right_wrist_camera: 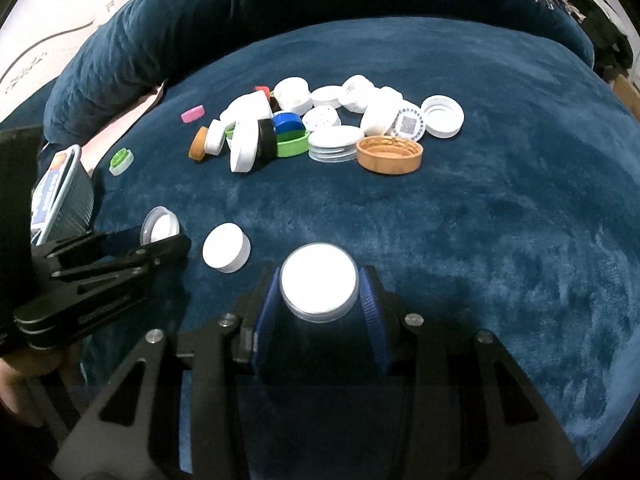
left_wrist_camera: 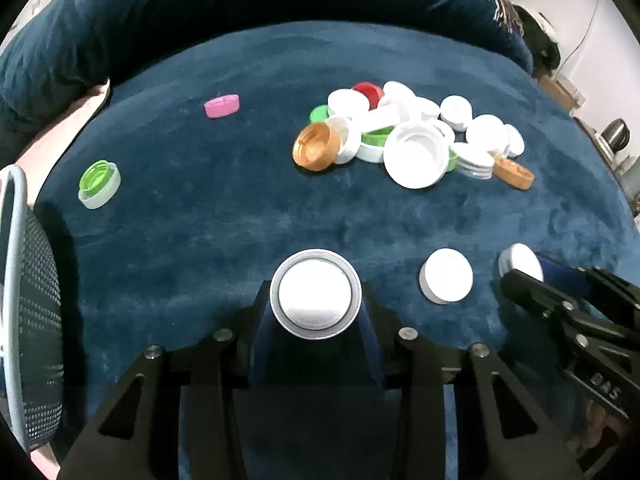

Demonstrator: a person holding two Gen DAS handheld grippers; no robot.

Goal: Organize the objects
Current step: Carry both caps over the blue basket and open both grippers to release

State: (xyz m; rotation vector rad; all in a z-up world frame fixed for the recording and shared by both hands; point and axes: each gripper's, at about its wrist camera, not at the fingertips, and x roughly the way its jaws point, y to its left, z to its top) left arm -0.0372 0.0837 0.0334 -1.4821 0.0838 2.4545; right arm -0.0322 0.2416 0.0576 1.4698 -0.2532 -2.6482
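My left gripper (left_wrist_camera: 316,298) is shut on a white cap with a clear grey rim (left_wrist_camera: 316,280), held just over the blue plush surface (left_wrist_camera: 240,220). My right gripper (right_wrist_camera: 320,290) is shut on a similar white cap (right_wrist_camera: 319,280) between its blue pads. Each gripper also shows in the other's view: the right gripper (left_wrist_camera: 530,271) at the right edge, the left gripper (right_wrist_camera: 160,237) at the left. A loose white cap (left_wrist_camera: 446,276) (right_wrist_camera: 226,253) lies between them. Farther back sits a pile of caps (left_wrist_camera: 408,136) (right_wrist_camera: 320,128), white, green, gold, red, blue and black.
A pink cap (left_wrist_camera: 222,106) (right_wrist_camera: 193,114) and a green-and-white cap (left_wrist_camera: 99,184) (right_wrist_camera: 121,161) lie apart to the left. A dark mesh basket (left_wrist_camera: 28,300) (right_wrist_camera: 64,196) stands at the left edge. A blue cushion roll (left_wrist_camera: 240,8) borders the back.
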